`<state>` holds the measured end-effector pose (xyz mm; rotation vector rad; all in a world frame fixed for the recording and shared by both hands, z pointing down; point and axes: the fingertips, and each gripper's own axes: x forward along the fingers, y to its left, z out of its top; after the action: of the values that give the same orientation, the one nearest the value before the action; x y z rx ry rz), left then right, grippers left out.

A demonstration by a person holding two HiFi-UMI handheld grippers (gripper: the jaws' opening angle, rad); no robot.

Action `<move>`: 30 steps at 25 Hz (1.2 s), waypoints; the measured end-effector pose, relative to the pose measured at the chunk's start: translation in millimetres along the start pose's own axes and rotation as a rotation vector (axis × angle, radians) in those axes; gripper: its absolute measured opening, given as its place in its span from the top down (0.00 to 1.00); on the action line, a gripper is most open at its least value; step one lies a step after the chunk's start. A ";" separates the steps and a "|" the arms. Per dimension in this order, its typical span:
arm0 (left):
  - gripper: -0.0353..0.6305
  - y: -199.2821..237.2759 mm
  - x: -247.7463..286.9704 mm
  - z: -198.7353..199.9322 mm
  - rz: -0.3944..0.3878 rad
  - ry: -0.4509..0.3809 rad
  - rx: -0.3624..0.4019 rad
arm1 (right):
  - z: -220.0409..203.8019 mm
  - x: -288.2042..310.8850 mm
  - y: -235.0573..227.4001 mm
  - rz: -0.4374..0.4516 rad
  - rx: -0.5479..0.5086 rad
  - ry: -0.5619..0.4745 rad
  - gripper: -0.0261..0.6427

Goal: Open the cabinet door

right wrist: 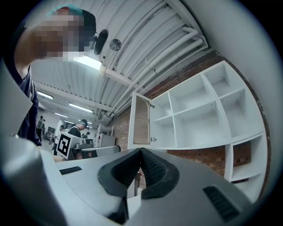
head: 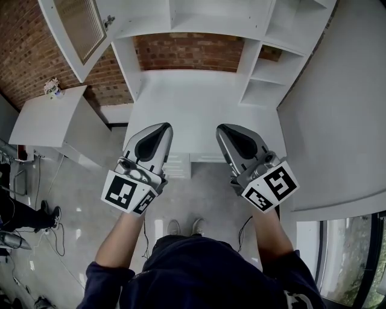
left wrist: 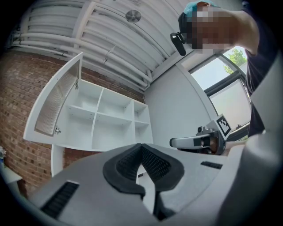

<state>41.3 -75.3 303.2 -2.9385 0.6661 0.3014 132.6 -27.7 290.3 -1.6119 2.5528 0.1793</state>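
Observation:
The white wall cabinet (head: 211, 15) hangs above a desk, its open shelves bare. Its mesh-panelled door (head: 78, 30) stands swung wide open to the left. The left gripper view has the door (left wrist: 55, 103) at its left, and the right gripper view shows the door (right wrist: 140, 120) edge-on. My left gripper (head: 161, 128) and right gripper (head: 225, 128) are side by side over the desk's front edge, well below and apart from the door. Both are shut on nothing: the left pads (left wrist: 141, 148) meet, and so do the right pads (right wrist: 141, 152).
A white desk top (head: 199, 102) runs under the cabinet, with drawers (head: 178, 166) below its front. A low white table (head: 45, 117) is at the left, against the brick wall (head: 24, 54). A grey wall panel (head: 338, 121) closes the right side. Cables lie on the floor (head: 54, 241).

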 end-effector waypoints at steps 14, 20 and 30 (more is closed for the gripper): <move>0.94 69.8 -46.1 -37.6 -0.087 0.070 -0.035 | -37.2 47.5 36.7 -0.140 0.000 0.071 0.94; 0.94 98.2 -61.9 -53.9 -0.112 0.089 -0.018 | -56.2 65.2 48.5 -0.182 0.009 0.112 0.94; 0.94 104.1 -56.5 -67.3 -0.136 0.093 0.007 | -77.7 68.8 44.3 -0.189 0.026 0.131 0.94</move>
<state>-42.9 -155.5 374.2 -2.9877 0.4737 0.1496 60.4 -82.6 357.5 -1.9012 2.4615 0.0237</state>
